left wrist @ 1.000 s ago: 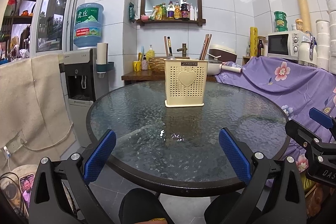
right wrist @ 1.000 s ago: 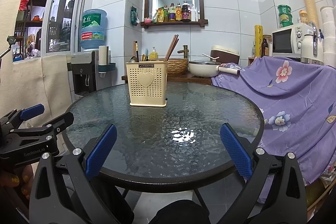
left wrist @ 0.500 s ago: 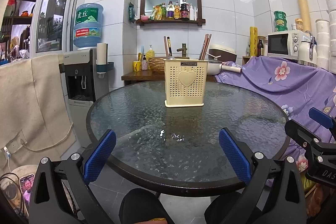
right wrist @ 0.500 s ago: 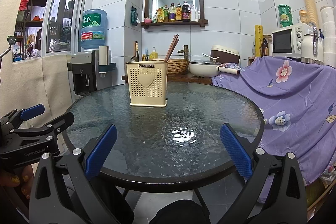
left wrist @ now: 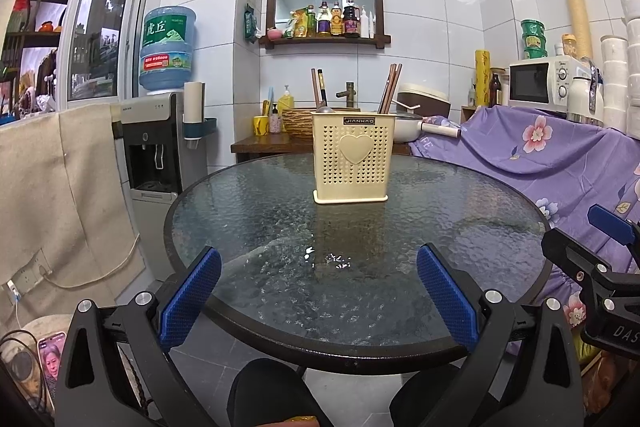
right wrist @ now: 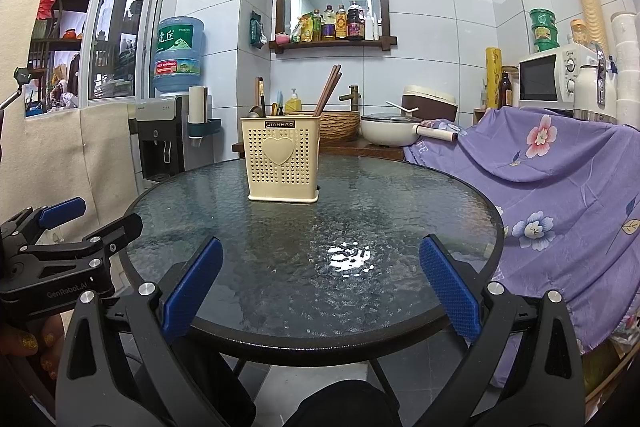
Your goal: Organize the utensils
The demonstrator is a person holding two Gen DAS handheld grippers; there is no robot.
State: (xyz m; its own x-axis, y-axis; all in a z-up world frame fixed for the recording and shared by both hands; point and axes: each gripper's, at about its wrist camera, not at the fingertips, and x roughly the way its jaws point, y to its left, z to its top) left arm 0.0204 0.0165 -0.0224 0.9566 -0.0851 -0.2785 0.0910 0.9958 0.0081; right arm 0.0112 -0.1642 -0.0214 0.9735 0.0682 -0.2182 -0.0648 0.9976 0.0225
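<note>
A cream perforated utensil holder [left wrist: 353, 157] with a heart on its front stands upright on the far half of the round glass table [left wrist: 280, 227]. It also shows in the right wrist view [right wrist: 283, 159]. Brown chopsticks [left wrist: 389, 89] lean in its right side; dark utensil handles [left wrist: 319, 87] and a spoon stand in its left side. My left gripper [left wrist: 318, 295] is open and empty, held at the near table edge. My right gripper [right wrist: 320, 285] is open and empty, also at the near edge, to the right of the left one.
A purple flowered cloth [left wrist: 552, 159] covers furniture right of the table. A water dispenser [left wrist: 158, 143] stands to the left. A wooden counter behind holds a woven basket [right wrist: 338, 125] and a white pan [right wrist: 390, 133]. My knees show below the table.
</note>
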